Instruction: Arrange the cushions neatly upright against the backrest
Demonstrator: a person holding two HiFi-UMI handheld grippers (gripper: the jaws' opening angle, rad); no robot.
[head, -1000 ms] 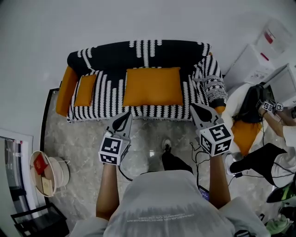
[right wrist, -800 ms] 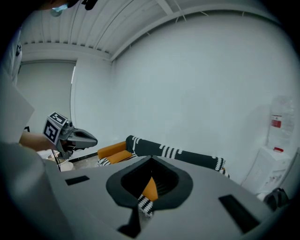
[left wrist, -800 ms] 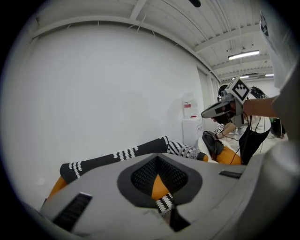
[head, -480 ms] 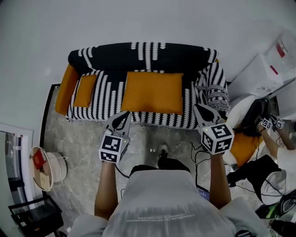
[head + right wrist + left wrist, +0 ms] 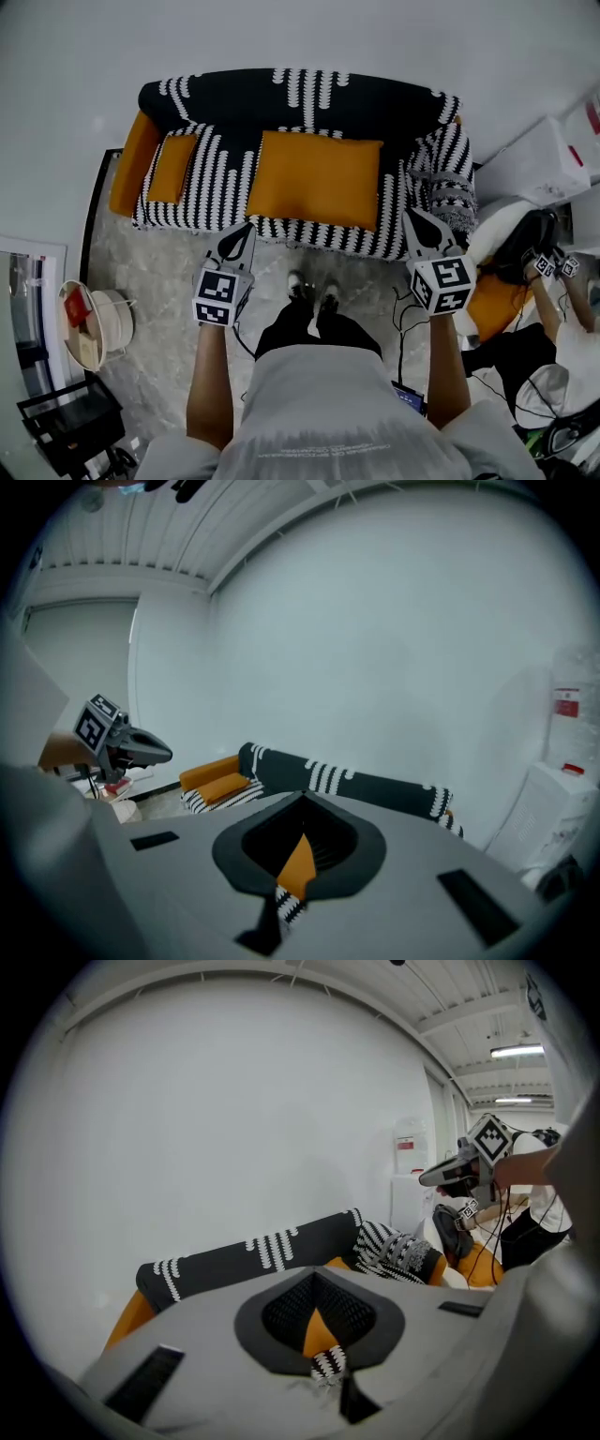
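Person wearing pale grey short-sleeved T-shirt (image 5: pixel 337 403), small line of print (image 5: pixel 323 448) running across it; black trousers (image 5: pixel 314 328); light shoes (image 5: pixel 312 286). Left gripper (image 5: pixel 246 228) and right gripper (image 5: pixel 410 214) showing grey shells, black pointed jaws with ribbed inner faces. Each bearing cube (image 5: pixel 217 298) of black-and-white square markers. Thin dark cable (image 5: pixel 244 345) hanging under left one.

The person held the left forearm (image 5: pixel 208 375) and the right forearm (image 5: pixel 447 366) out ahead of the torso (image 5: pixel 328 412), roughly parallel, each gripper aimed forward and somewhat downward. The left gripper (image 5: pixel 242 231) had its jaws pressed together with nothing between them, the left marker cube (image 5: pixel 217 298) facing up. The right gripper (image 5: pixel 413 218) was likewise closed and empty, the right marker cube (image 5: pixel 442 285) on top.
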